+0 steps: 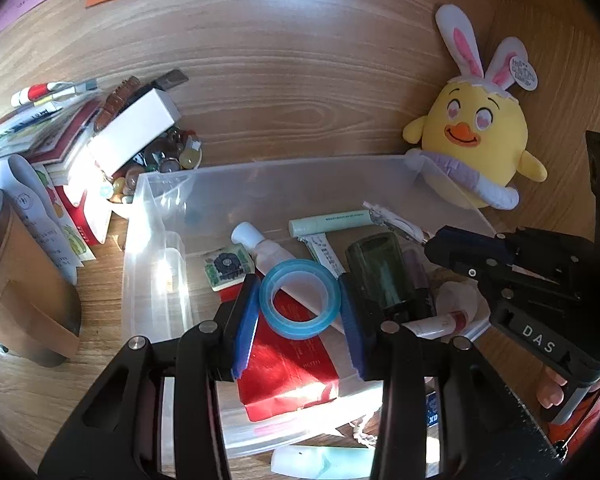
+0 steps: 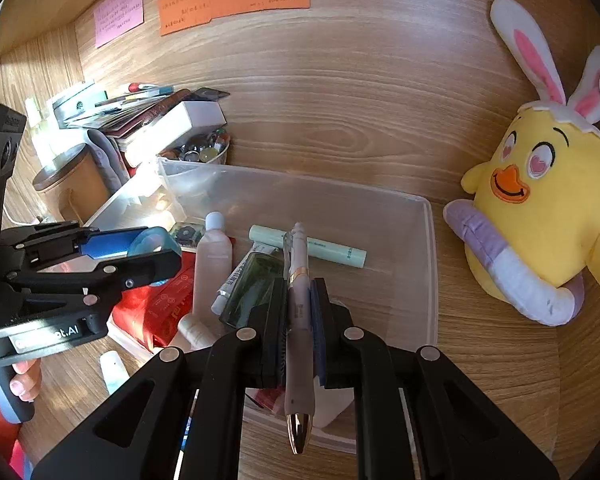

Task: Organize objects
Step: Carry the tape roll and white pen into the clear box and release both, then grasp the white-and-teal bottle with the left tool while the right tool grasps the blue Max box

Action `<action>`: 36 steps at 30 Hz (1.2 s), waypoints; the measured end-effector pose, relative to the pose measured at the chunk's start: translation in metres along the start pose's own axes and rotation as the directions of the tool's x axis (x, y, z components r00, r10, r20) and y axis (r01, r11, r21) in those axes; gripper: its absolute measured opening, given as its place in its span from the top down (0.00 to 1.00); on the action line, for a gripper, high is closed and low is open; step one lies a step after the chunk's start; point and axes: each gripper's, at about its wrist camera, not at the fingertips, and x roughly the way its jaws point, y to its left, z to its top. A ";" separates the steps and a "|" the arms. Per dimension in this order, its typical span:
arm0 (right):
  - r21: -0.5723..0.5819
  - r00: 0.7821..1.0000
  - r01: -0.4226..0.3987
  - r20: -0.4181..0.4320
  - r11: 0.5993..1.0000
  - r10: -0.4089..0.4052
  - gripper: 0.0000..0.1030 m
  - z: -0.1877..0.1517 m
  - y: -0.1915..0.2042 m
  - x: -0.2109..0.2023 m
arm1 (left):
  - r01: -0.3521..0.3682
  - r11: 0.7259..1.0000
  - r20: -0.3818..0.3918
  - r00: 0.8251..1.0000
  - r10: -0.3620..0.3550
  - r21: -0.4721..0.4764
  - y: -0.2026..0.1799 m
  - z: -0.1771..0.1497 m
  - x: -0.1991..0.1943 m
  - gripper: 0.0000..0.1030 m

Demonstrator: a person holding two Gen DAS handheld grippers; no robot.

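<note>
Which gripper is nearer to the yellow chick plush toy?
Right. The right gripper, holding a pen, is over the bin side next to the plush toy; the left gripper, holding a tape roll, is farther away.

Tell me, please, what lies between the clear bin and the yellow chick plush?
Only bare wood desk separates the clear bin from the chick plush, shown best in the right wrist view.
</note>
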 end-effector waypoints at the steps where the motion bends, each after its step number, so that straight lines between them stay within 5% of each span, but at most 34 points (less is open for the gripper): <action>1: 0.003 1.000 0.002 -0.003 1.000 -0.002 0.90 0.000 -0.001 0.001 | -0.001 1.000 -0.001 1.000 0.001 0.002 -0.001 0.000 0.000 0.62; 9: 0.024 1.000 -0.003 -0.024 1.000 0.003 0.89 -0.001 -0.004 0.006 | -0.018 0.999 0.016 1.000 0.018 0.035 -0.006 -0.003 -0.006 0.59; 15: 0.024 0.999 -0.002 -0.032 1.000 0.003 0.86 -0.001 -0.004 0.003 | -0.037 0.997 0.054 0.998 0.034 0.060 -0.013 -0.006 -0.019 0.41; 23: 0.015 1.000 0.006 0.028 1.000 -0.007 0.67 0.000 0.001 -0.022 | -0.070 0.992 0.125 0.991 0.057 0.104 -0.025 -0.013 -0.048 0.12; 36: -0.033 0.995 0.005 0.099 0.999 -0.001 0.48 -0.020 0.017 -0.067 | -0.071 0.990 0.122 0.991 0.056 0.120 -0.023 -0.043 -0.079 0.06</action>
